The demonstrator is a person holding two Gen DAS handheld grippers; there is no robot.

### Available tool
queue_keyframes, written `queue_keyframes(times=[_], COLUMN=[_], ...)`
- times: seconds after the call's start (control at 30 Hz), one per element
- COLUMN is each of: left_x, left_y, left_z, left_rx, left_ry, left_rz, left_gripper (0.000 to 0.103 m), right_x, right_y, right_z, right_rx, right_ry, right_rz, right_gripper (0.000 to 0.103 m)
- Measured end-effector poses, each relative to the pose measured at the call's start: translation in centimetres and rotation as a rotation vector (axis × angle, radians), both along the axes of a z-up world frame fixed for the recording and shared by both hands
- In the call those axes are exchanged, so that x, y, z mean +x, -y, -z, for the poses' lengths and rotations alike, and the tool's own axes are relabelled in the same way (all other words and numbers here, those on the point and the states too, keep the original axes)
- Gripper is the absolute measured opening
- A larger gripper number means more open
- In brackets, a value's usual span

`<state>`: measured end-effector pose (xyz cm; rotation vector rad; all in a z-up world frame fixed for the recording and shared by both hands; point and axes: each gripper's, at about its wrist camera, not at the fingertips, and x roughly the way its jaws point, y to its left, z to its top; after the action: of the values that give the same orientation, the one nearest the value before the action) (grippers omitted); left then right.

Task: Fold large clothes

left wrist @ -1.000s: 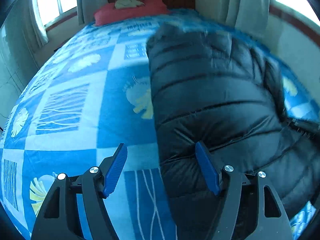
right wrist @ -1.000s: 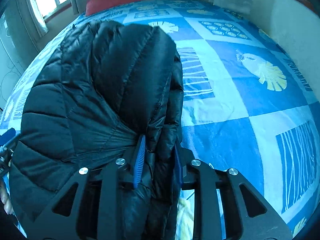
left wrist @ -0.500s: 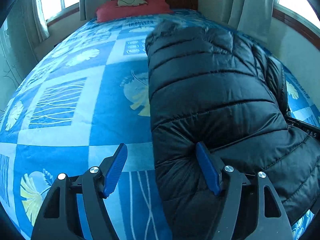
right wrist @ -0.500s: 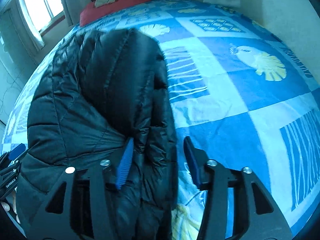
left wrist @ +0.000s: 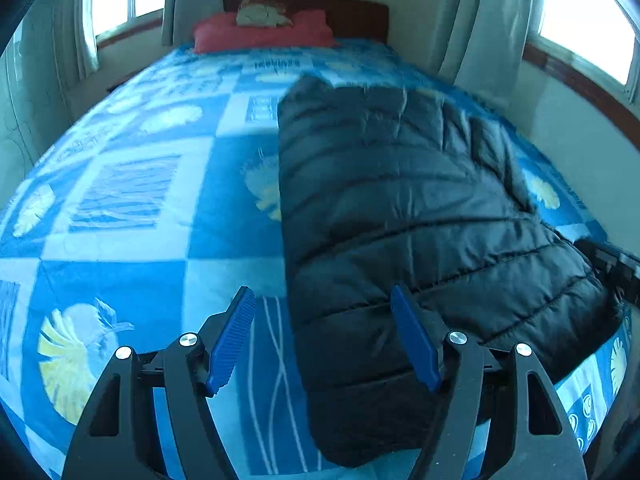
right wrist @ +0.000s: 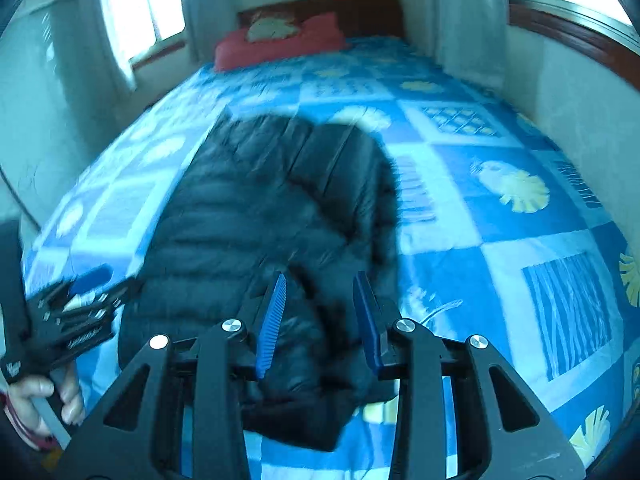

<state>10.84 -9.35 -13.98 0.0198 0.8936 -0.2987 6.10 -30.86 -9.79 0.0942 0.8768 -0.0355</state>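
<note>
Left wrist view: my left gripper point(left wrist: 322, 336) has its fingers point(left wrist: 232, 336) spread wide, nothing pinched. The left blue pad hangs over bare bedspread point(left wrist: 120, 216); the right pad sits over the near left part of the black puffer jacket point(left wrist: 400, 208), and I can't tell if it touches the fabric. Jacket lies folded lengthwise on the bed, a long quilted slab running from the near edge toward the headboard point(left wrist: 360, 16), right of centre. Red pillow point(left wrist: 264, 32) with a pale cushion point(left wrist: 262, 16) on top at the far end. Windows and curtains on both sides. A dark piece of the other gripper shows at the jacket's right edge, detail too dim to read.

Right wrist view: heavily motion-blurred. My right gripper point(right wrist: 320, 320) is above the near end of the jacket point(right wrist: 256, 216), fingers point(right wrist: 272, 320) closing, gap narrow. Jacket fabric shows through the gap, but the pads look clear of it, so no grip. From here the jacket is left of centre on the bedspread point(right wrist: 500, 240), near end close to the bed's edge. At lower left, the left gripper point(right wrist: 80, 316) and the hand point(right wrist: 44, 400) that holds its handle, just beside the jacket's left edge. Same red pillow point(right wrist: 280, 44) at the far end.
</note>
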Motion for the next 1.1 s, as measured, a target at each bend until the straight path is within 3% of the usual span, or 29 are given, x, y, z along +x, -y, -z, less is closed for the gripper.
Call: queue_keyframes(times=[0.07, 0.17, 0.27, 0.37, 0.5, 0.57, 0.63, 0.73, 0.8, 0.9, 0.97, 1.1], left_x=[0.6, 1.5, 1.8, 1.5, 0.5, 0.5, 1.8, 5.0, 7.2, 9.4, 10.4, 10.8], left_y=[0.5, 1.1, 2.2, 2.3, 1.4, 0.2, -0.5, 0.4, 1.4, 2.6, 3.0, 3.8], left_z=[1.2, 2.8, 4.1, 3.5, 0.8, -1.2, -3.2, -4.6, -4.6, -3.1, -1.6, 0.4], left_rx=[-0.014, -0.050, -0.002, 0.010, 0.042, -0.010, -0.057, -0.078, -0.086, -0.052, -0.047, -0.066], left_ry=[-0.041, -0.093, -0.082, -0.049, -0.016, 0.017, 0.045, 0.057, 0.050, 0.041, 0.006, 0.000], left_rz=[0.009, 0.024, 0.033, 0.044, 0.045, 0.020, -0.010, -0.043, -0.057, -0.082, -0.088, -0.091], left_gripper=[0.071, 0.072, 0.072, 0.072, 0.071, 0.071, 0.071, 0.071, 0.071, 0.071, 0.071, 0.075], right_x=[0.7, 1.5, 1.7, 1.5, 0.3, 0.0, 0.9, 4.6, 7.6, 11.4, 12.8, 13.0], right_y=[-0.2, 1.1, 1.1, 0.7, 0.5, 0.1, -0.7, -1.4, -1.3, -0.4, 0.8, 1.6], right_z=[2.6, 6.5, 7.1, 6.5, 2.7, -1.0, -4.0, -6.0, -5.3, -1.7, 1.2, 3.9], right_rx=[-0.074, -0.014, -0.004, -0.024, 0.006, 0.005, 0.000, -0.032, -0.040, -0.064, -0.073, -0.050], right_ry=[-0.048, -0.063, -0.064, -0.048, -0.044, 0.031, 0.104, 0.162, 0.163, 0.085, 0.035, 0.033], right_rz=[0.021, 0.064, 0.084, 0.089, 0.119, 0.128, 0.114, 0.093, 0.071, 0.058, 0.077, 0.079], right_gripper=[0.034, 0.036, 0.036, 0.036, 0.039, 0.040, 0.051, 0.053, 0.052, 0.031, 0.028, 0.027])
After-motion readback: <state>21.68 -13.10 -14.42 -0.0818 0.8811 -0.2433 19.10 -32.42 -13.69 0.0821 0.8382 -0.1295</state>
